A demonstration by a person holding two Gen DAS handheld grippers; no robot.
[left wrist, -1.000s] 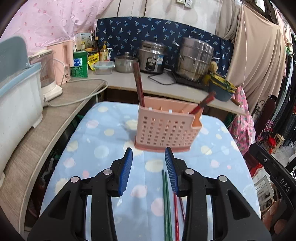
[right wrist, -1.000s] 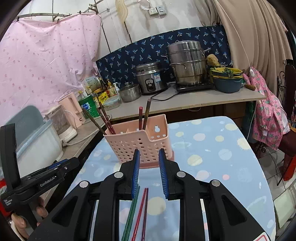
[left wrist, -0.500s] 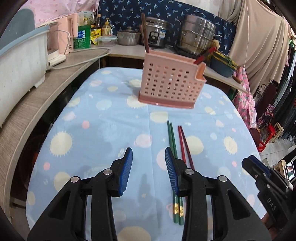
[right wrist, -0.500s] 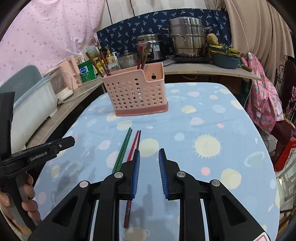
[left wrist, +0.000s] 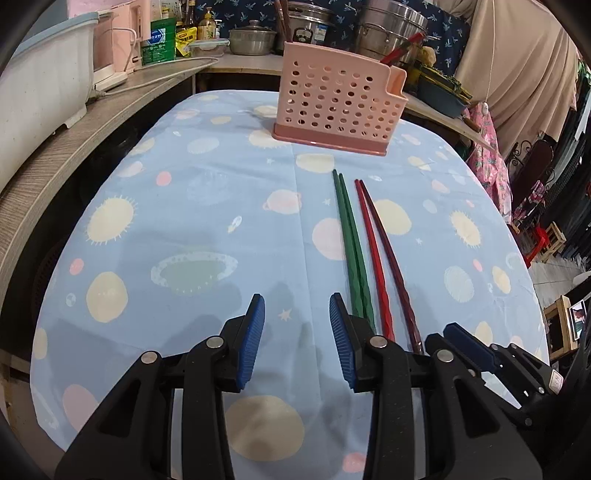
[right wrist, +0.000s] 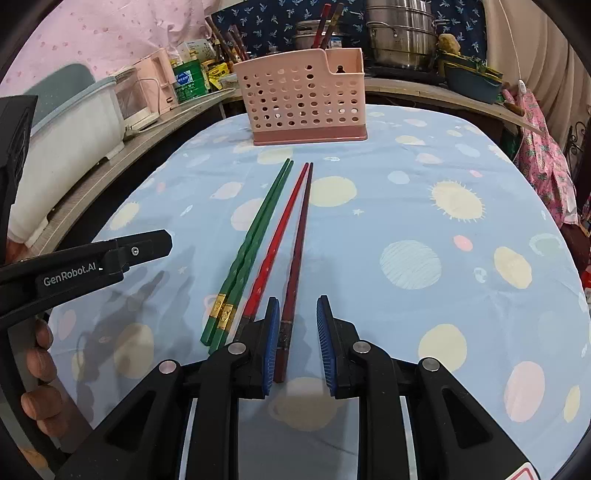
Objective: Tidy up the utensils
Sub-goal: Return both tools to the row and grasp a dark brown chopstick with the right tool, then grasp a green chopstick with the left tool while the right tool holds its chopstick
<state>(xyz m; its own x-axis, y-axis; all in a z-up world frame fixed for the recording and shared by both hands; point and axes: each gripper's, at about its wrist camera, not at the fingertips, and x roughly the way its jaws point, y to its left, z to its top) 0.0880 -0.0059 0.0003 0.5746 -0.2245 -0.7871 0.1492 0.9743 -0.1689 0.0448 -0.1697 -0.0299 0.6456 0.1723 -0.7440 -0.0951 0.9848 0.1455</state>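
A pink perforated utensil holder [left wrist: 338, 105] [right wrist: 301, 98] stands at the table's far end with several chopsticks in it. A pair of green chopsticks [left wrist: 351, 247] [right wrist: 255, 236], a red chopstick [left wrist: 373, 251] [right wrist: 277, 240] and a dark red chopstick [left wrist: 388, 251] [right wrist: 299, 243] lie side by side on the cloth. My left gripper [left wrist: 297, 332] is open and empty, just left of the green pair's near ends. My right gripper [right wrist: 295, 332] is open, low over the cloth, with the dark red chopstick's near end between its fingers.
The table [left wrist: 207, 206] has a blue cloth with planets and suns. A counter [left wrist: 74, 136] runs along the left and back with a white appliance [right wrist: 74, 147], pots [right wrist: 400, 33] and bottles. Clothes and a chair sit off the right edge.
Both grippers have pulled back from the holder toward the table's near edge and dropped lower. The right gripper now straddles the dark red chopstick's end.
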